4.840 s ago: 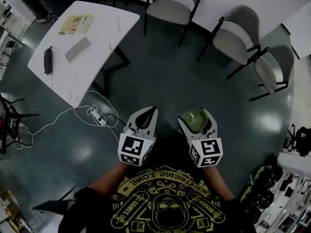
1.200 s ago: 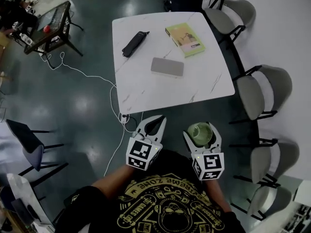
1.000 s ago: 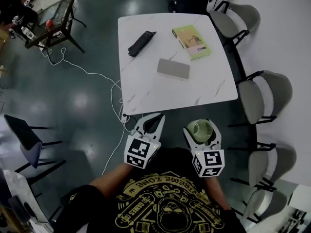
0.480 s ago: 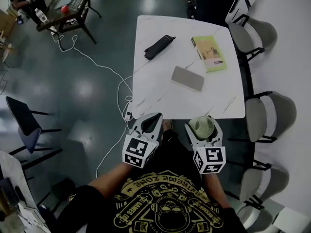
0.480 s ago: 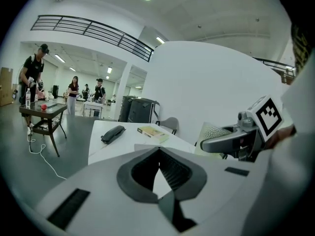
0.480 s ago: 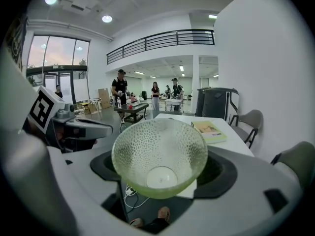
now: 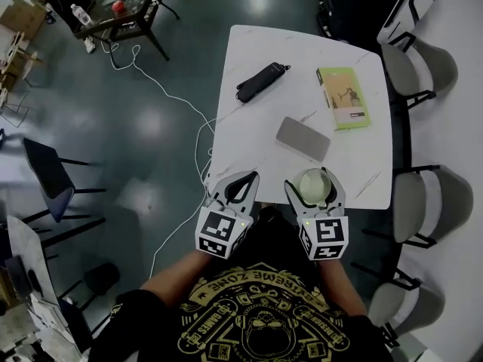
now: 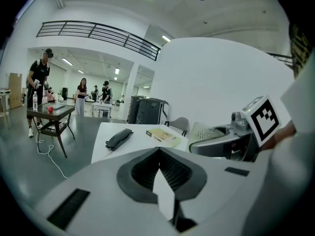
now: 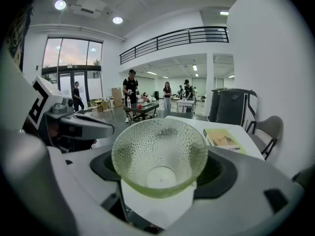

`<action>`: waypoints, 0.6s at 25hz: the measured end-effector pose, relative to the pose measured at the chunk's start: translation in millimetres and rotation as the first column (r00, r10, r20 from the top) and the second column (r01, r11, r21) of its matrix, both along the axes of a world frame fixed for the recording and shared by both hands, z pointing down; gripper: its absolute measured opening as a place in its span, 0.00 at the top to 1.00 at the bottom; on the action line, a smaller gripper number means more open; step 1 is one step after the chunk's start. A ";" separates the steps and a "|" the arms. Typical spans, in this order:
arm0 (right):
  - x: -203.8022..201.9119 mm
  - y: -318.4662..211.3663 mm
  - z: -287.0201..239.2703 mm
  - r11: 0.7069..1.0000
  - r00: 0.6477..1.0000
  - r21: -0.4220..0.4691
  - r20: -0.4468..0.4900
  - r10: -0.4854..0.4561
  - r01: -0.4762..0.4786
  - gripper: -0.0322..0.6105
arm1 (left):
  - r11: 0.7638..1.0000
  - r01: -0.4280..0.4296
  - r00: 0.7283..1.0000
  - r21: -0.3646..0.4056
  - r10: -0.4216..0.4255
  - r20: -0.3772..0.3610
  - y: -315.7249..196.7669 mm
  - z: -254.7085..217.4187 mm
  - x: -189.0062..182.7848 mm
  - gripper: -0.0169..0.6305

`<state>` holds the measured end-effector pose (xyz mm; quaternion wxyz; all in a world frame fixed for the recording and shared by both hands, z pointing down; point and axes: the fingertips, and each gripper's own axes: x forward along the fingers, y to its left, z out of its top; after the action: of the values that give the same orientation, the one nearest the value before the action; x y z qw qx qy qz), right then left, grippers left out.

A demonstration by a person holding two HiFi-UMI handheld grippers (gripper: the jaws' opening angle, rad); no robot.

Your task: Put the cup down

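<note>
The right gripper (image 7: 312,181) holds the green cup (image 9: 160,154), jaws clamped on its base, mid-frame over the tabletop (image 7: 256,134) edge, probably needing lowering and release, while the left gripper (image 7: 243,178) is closed and empty

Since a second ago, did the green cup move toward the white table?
Yes. The cup in the right gripper went forward: earlier it hung short of the table, now it is over the near edge.

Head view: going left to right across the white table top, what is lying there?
black pouch → grey flat case → yellow-green book. The held cup overlaps the case's span, so it is left out.
</note>
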<state>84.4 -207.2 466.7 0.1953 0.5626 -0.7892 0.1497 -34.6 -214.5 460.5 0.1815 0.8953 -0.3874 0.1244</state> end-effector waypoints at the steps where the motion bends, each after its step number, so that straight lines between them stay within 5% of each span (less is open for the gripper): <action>1: 0.7 -8.5 2.2 1.000 1.000 0.000 -0.002 -0.017 0.017 0.33 | 1.000 0.010 1.000 0.001 -0.010 0.005 -6.0 0.3 2.8 0.96; 15: 12.7 -108.3 43.0 0.985 0.986 -0.034 -0.001 -0.168 0.167 0.33 | 0.985 0.160 0.983 -0.059 -0.154 0.096 -63.7 27.7 14.9 0.96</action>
<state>97.1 -315.5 509.8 0.2183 0.4912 -0.8307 0.1449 -19.7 -278.2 488.2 0.2026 0.8488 -0.4603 0.1631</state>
